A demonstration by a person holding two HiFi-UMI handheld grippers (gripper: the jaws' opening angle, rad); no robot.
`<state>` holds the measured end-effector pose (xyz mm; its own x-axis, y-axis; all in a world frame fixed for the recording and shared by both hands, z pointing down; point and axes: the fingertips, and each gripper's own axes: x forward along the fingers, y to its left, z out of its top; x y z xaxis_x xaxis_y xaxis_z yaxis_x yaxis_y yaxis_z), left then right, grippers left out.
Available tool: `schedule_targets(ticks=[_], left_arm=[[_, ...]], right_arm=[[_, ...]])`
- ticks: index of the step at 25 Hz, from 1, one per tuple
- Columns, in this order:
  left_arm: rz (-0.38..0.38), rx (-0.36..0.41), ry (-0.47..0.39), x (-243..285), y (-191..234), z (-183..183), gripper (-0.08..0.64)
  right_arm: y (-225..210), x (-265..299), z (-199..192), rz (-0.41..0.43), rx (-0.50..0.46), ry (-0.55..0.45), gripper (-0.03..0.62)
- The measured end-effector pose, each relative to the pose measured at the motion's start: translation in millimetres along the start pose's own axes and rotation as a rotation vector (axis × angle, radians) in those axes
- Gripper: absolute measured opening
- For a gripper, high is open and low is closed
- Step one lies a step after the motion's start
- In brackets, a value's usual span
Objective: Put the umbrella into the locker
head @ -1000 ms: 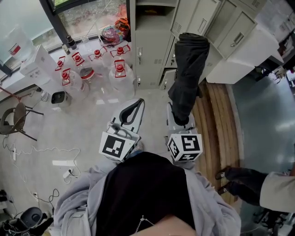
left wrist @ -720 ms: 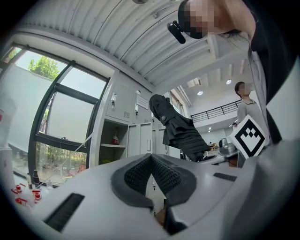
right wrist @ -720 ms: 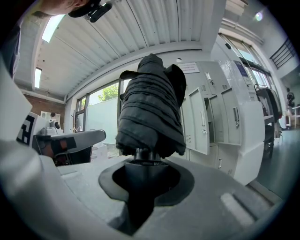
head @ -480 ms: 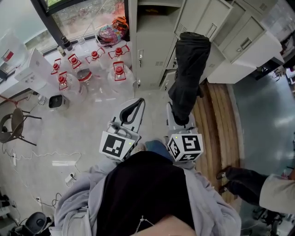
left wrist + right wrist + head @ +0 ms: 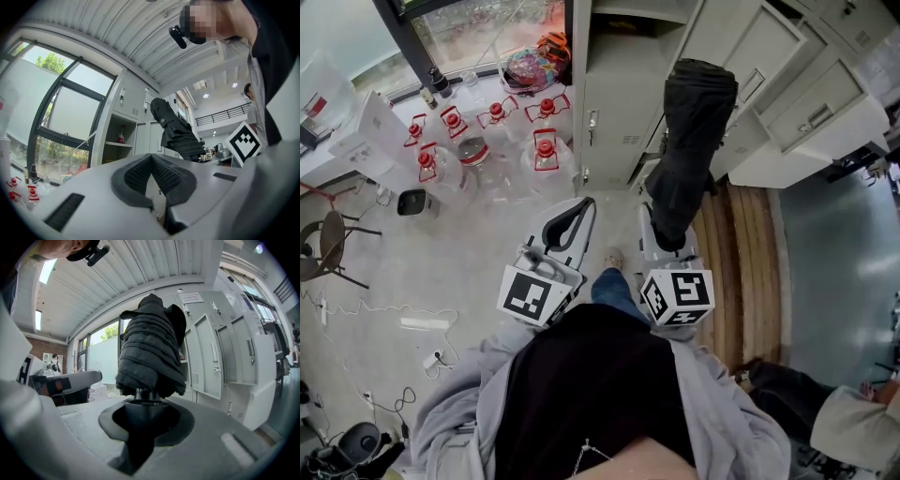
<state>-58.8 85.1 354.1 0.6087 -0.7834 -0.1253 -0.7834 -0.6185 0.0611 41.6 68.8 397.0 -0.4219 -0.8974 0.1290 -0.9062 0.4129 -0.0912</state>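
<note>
A folded black umbrella (image 5: 689, 141) sticks up and forward from my right gripper (image 5: 667, 242), which is shut on its handle. In the right gripper view the umbrella (image 5: 150, 352) fills the middle, its dark handle clamped in the right gripper (image 5: 140, 401). My left gripper (image 5: 578, 210) is beside it on the left, shut and holding nothing; in its own view the left gripper (image 5: 151, 160) has its ribbed pads meeting at the tips. The grey lockers (image 5: 623, 103) stand ahead, with an open shelved compartment (image 5: 119, 140) and open doors (image 5: 741, 56).
Several water jugs with red caps (image 5: 487, 141) stand on the floor at the left before the window. A chair (image 5: 328, 248) and cables lie further left. A wooden strip (image 5: 741, 272) runs along the right. Another person's legs (image 5: 787, 403) show at the lower right.
Both grippers and the umbrella have come closer to the lockers as the person walks forward. The person's foot now shows between the grippers. Neither grip has changed.
</note>
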Motion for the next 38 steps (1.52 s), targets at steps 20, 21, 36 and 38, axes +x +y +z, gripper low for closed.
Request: schedule_targets(ticks=[20, 21, 36, 38], left_arm=[[0.14, 0.033, -0.021, 182, 70, 2, 0.008], [0.146, 0.037, -0.02, 187, 71, 1, 0.008], [0.214, 0.075, -0.057, 236, 145, 22, 0.008], [0.194, 0.069, -0.058, 244, 157, 24, 0.008]], right_arm=[[-125, 162, 42, 0.16, -0.026, 0.04, 0.072], [-129, 167, 41, 0.168, -0.024, 0.046, 0.072], [-143, 249, 53, 0.189, 0.025, 0.066, 0.072], [-143, 261, 56, 0.179, 0.021, 0.073, 0.072]])
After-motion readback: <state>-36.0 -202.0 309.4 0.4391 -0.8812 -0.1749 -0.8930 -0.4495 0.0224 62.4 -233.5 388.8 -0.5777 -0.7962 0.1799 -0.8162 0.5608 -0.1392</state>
